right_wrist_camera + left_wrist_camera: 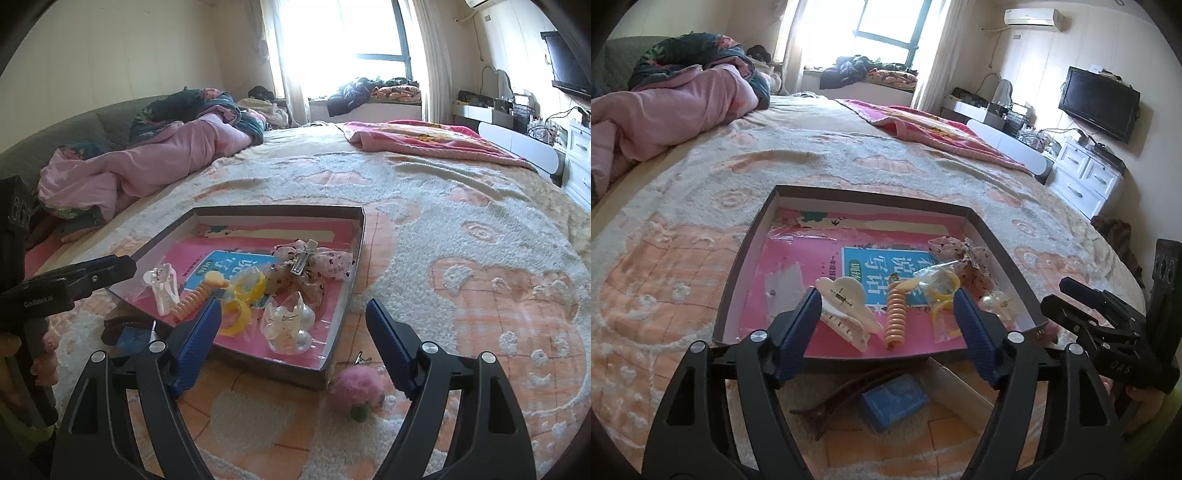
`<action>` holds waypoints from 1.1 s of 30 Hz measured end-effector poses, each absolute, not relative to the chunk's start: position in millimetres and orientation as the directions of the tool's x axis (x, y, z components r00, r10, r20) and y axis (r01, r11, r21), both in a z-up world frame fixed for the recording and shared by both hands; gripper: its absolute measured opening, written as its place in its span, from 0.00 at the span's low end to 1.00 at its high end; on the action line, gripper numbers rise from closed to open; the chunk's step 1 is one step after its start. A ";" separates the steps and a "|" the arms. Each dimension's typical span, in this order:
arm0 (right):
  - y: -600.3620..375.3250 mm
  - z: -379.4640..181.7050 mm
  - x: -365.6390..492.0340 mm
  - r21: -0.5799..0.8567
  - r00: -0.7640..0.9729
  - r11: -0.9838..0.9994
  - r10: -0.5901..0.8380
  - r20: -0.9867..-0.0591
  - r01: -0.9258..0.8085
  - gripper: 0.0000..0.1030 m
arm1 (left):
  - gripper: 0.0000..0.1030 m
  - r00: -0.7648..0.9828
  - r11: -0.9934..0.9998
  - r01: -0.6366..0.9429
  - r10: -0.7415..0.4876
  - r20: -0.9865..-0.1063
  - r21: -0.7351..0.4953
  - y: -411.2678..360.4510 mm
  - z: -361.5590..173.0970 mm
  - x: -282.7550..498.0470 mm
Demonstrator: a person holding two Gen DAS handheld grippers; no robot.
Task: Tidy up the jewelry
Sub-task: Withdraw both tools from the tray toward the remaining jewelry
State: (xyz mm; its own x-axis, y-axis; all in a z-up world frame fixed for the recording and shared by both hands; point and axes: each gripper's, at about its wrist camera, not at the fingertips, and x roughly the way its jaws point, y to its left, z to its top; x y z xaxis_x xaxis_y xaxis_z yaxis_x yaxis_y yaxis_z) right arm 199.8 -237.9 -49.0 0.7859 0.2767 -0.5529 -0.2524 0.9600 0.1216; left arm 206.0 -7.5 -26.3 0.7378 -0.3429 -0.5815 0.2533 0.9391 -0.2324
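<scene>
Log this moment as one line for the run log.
left gripper: open, empty | right gripper: open, empty | tray: hair clips inside | pink pompom clip: outside on bedspread

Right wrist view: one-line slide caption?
Open right gripper hovers over the tray of hair accessories on the bed; pink pompom clip lies outside.

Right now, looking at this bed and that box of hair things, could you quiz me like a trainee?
1. True or false: the orange spiral hair tie lies inside the box.
2. Which lies outside the box on the bedspread? A) white claw clip B) pink pompom C) yellow ring
3. Fill in: the jaws of the left gripper and the right gripper stand ____.

Key: 1 true; 2 B; 3 open, each holding nothing.
</scene>
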 end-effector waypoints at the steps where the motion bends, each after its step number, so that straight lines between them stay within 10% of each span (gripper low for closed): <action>1: -237.5 -47.7 197.8 0.120 0.787 0.960 0.277 -0.551 -0.254 0.76 | 0.68 0.740 0.939 0.255 -0.342 -0.579 -0.229 -7.7 -25.1 203.3; 33: -173.0 -50.0 153.3 0.083 0.716 0.901 0.392 -0.577 -0.426 0.76 | 0.74 0.756 0.975 0.120 -0.213 -0.619 -0.188 57.0 -33.4 156.9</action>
State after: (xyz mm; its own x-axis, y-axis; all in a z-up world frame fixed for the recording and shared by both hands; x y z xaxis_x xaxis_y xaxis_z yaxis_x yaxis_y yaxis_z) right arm 153.3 -173.0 -50.0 0.7162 0.3923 -0.5771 -0.4263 0.9007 0.0833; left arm 156.9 57.0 -33.4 0.7559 -0.2130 -0.6190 0.1203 0.9747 -0.1885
